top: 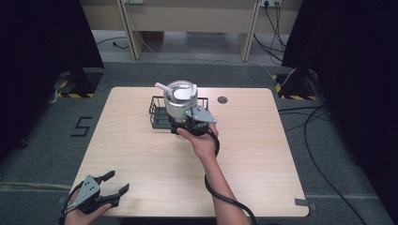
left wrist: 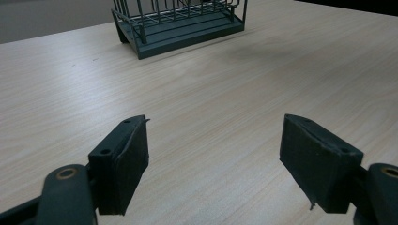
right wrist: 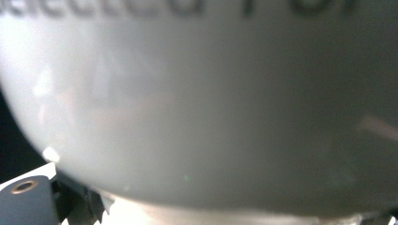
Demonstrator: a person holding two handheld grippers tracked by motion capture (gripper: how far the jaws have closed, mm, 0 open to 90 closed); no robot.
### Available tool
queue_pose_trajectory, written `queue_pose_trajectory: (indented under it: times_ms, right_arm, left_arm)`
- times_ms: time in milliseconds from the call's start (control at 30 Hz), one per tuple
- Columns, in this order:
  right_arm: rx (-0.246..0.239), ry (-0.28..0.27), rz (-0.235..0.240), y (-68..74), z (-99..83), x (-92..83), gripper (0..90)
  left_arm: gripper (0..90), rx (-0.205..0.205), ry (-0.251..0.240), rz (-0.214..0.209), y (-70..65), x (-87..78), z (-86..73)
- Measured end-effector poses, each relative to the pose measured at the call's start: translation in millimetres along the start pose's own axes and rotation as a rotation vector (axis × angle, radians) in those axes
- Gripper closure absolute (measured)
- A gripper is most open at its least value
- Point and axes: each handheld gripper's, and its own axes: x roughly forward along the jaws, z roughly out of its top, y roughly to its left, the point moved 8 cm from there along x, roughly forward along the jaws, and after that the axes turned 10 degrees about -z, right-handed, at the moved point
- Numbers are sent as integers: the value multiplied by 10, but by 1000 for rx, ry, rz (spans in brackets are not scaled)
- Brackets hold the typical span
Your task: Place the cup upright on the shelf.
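Observation:
A silver round cup (top: 180, 101) with a white inside and a white stick (top: 162, 87) poking out over its rim sits at or just over a black wire rack (top: 156, 115) at the far middle of the table. My right gripper (top: 190, 125) is shut on the cup's near side. In the right gripper view the cup's grey wall (right wrist: 211, 117) looms very close, with blurred lettering on it. My left gripper (top: 119, 181) rests low at the table's near left corner, open and holding nothing (left wrist: 216, 154). The rack (left wrist: 178, 28) stands far ahead of it.
The light wooden table (top: 141, 154) has a round cable hole (top: 222, 99) to the right of the rack. Cables run across the grey floor on the right. Dark curtains flank both sides, and wooden furniture stands at the back.

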Motion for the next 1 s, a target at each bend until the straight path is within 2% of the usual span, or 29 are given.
queue_pose_trajectory:
  times_ms: [367,1000]
  right_arm:
    - [-10,-2,-12,-64,123,157,98]
    - [12,-13,-33,-147,301,333,98]
  left_arm:
    - [237,-1,-1,1,6,-2,-1]
    - [238,-4,-3,2,16,-6,-2]
